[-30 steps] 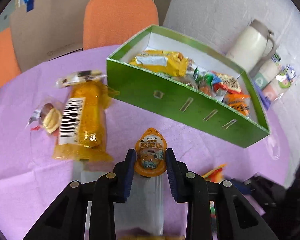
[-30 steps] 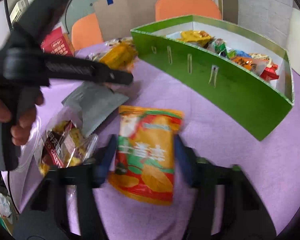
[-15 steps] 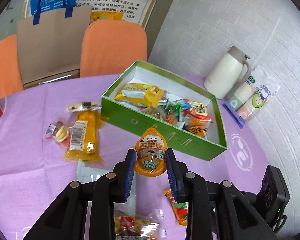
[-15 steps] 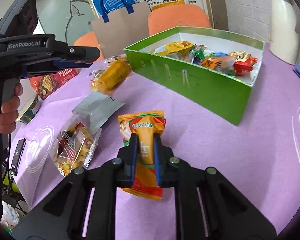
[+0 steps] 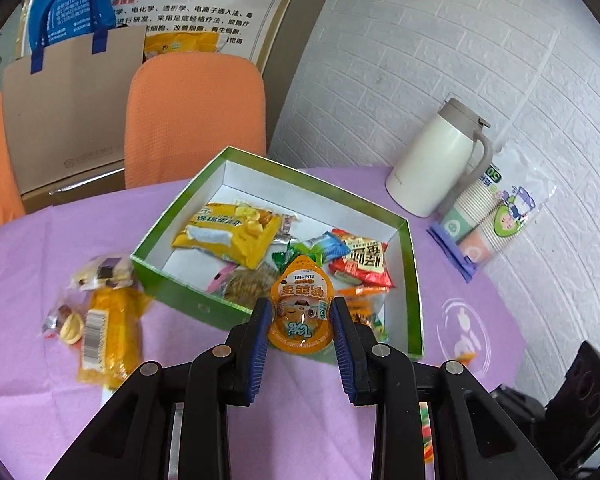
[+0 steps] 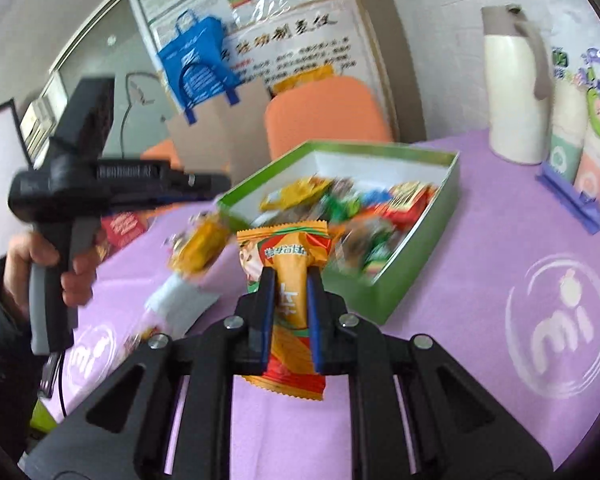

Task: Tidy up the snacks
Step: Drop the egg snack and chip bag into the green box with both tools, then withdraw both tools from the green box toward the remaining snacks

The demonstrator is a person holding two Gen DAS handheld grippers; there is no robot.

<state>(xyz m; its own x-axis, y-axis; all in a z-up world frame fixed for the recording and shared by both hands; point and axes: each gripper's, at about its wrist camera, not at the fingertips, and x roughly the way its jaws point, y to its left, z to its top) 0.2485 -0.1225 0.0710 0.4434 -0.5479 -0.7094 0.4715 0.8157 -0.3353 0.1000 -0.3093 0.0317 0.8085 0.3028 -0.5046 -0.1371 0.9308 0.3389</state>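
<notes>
- My left gripper [image 5: 302, 314] clamps an orange jelly cup [image 5: 301, 312], held above the green box's [image 5: 415, 280] near wall.
- My right gripper [image 6: 290, 280] pinches an orange chip bag [image 6: 288, 248] short of that box.
- Only the right view shows my hand [image 6: 40, 260]; only the left shows a yellow packet [image 5: 108, 332] on the purple tablecloth [image 5: 28, 248].

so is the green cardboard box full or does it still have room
Partly full. The green cardboard box has snack packets piled along its near side, while bare white floor shows at the far side, so there is room.

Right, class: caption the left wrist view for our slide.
Left gripper holds an orange snack pack above the green box of snacks.
</notes>
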